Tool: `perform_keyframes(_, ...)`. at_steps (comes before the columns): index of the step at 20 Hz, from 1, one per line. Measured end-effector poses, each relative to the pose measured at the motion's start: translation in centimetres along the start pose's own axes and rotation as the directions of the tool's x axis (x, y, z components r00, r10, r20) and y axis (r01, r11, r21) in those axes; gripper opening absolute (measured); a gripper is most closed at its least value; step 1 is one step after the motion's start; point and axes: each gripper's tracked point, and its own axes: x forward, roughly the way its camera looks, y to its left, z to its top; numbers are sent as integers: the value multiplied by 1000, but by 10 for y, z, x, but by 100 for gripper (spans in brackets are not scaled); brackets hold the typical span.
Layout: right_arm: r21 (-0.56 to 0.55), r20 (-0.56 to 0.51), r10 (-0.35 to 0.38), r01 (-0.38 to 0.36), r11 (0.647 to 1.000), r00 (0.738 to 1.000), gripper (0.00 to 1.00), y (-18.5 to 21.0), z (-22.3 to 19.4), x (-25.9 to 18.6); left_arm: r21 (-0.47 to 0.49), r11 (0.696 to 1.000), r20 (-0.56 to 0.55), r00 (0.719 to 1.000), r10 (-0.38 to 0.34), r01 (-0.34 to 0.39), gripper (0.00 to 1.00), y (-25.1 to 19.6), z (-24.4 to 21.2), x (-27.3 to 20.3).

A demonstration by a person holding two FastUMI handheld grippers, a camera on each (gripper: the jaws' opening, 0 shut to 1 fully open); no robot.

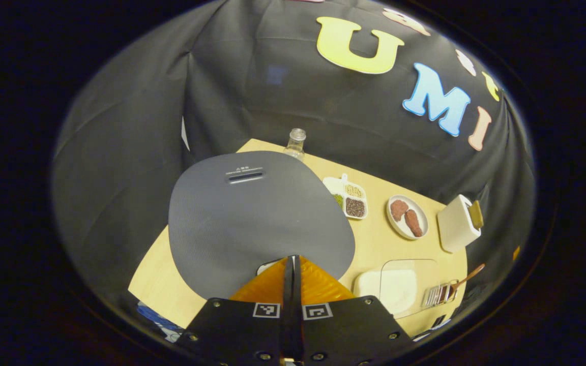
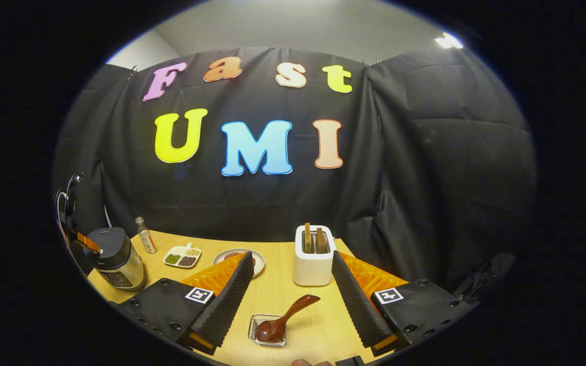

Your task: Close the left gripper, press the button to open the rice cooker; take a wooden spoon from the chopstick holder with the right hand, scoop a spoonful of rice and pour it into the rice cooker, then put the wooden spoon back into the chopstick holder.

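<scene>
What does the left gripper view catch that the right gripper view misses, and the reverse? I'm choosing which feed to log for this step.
Left gripper view alone: the rice cooker's grey lid top from above, the left gripper shut over it, and a clear rice container.

Right gripper view alone: the cooker's side, the right gripper open, and the toaster's two slots.

Both: the wooden spoon in its holder, toaster, plate, divided dish, bottle and table.

Black, orange-backed fingers (image 2: 359, 300) with square markers
</scene>
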Motion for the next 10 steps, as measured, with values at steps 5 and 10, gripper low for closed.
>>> perform_keyframes(5,-4,-3,-8,8,1000,1000,99,-1,-1,-6,14,1000,-2,1000,15,-15,2,0,-4,3)
perform_keyframes(10,-2,1,-7,7,1000,1000,97,7,-1,-18,-27,1000,0,1000,-8,8,1,-1,0,0)
